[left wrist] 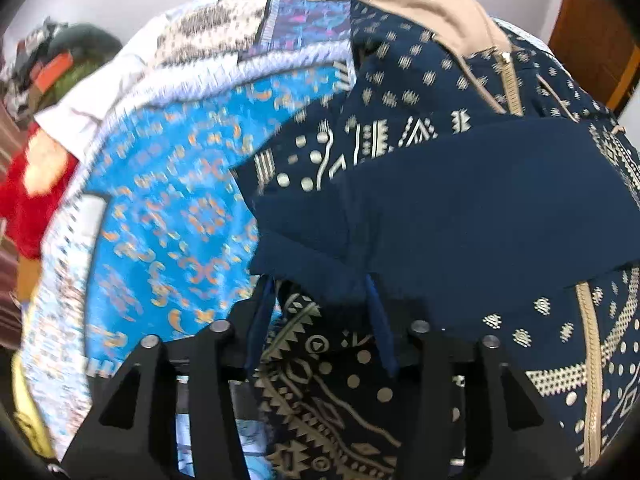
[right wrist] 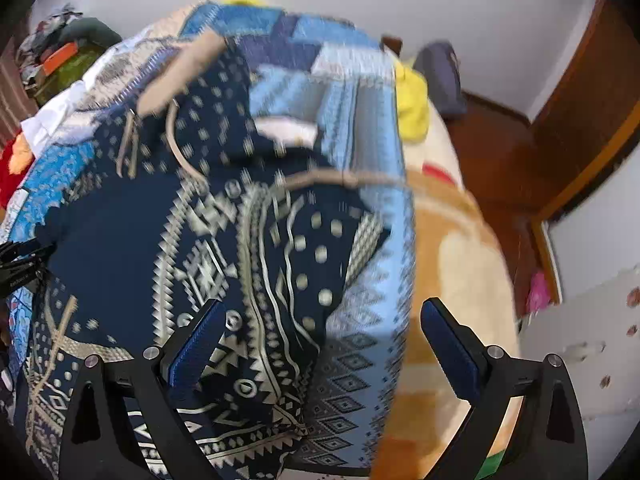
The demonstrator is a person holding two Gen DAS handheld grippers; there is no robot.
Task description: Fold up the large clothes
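A navy hoodie (left wrist: pixel 420 208) with cream tribal print, a beige hood lining (left wrist: pixel 432 12) and a beige zipper lies spread on a blue patchwork blanket (left wrist: pixel 168 216). My left gripper (left wrist: pixel 320 312) stands low over it with its blue pads (left wrist: pixel 260 320) apart. A plain navy fold of the hoodie lies across the fingertips and hides them, and printed cloth shows in the gap. My right gripper (right wrist: pixel 324 344) is wide open above the hoodie's edge (right wrist: pixel 256 280). Its left pad (right wrist: pixel 196 344) is over the hoodie and its right pad (right wrist: pixel 452 352) over a beige and orange blanket (right wrist: pixel 452 248).
A red cloth (left wrist: pixel 28 200), a white garment (left wrist: pixel 80 120) and a heap of clothes (left wrist: pixel 60 64) lie at the left. A yellow cloth (right wrist: pixel 412 104) and a dark bag (right wrist: pixel 440 76) sit beyond the bed. Wooden floor and a door (right wrist: pixel 560 148) are on the right.
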